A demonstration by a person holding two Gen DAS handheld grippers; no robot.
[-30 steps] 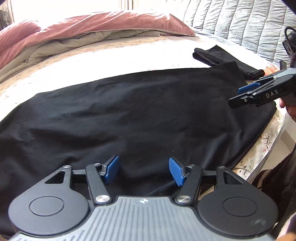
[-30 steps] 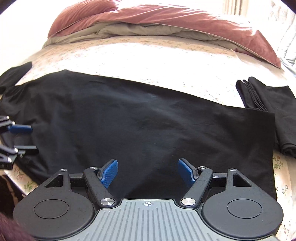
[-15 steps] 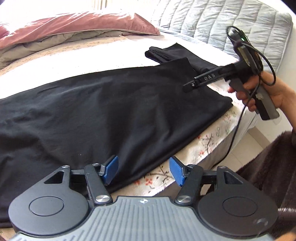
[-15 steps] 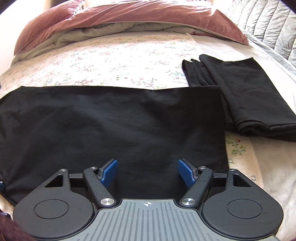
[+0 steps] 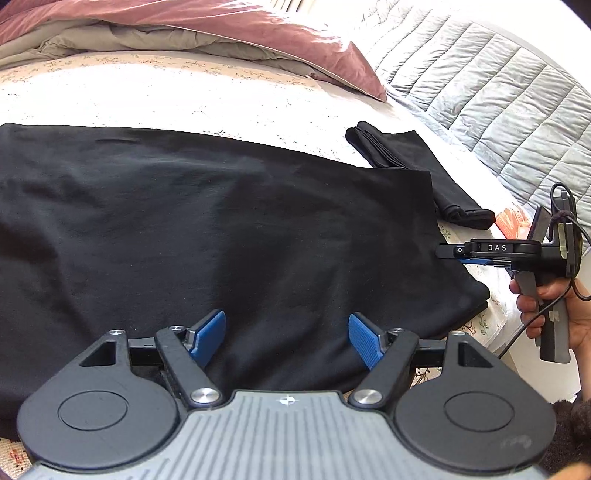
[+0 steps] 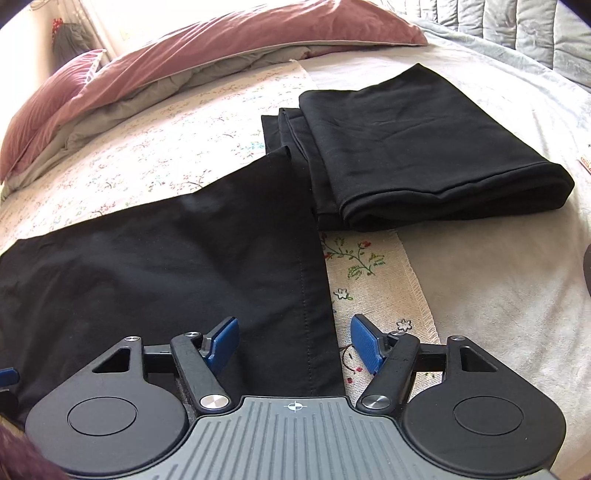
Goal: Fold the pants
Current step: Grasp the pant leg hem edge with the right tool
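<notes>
The bed [image 6: 480, 295] is covered by a pale sheet, and over part of it a floral cloth [image 6: 369, 280] is spread, printed with small flowers. A pair of black pants [image 5: 221, 236] is laid flat across the near side of the bed, and its hem end [image 6: 310, 295] is seen close to the near edge. Just beside that end, toward the head of the bed, a folded black garment [image 6: 424, 158] is placed; the two seem to touch. Along the far side a rose and grey duvet [image 5: 221, 33] is bunched. At the head edge a grey quilted headboard [image 5: 498, 96] is seen.
</notes>
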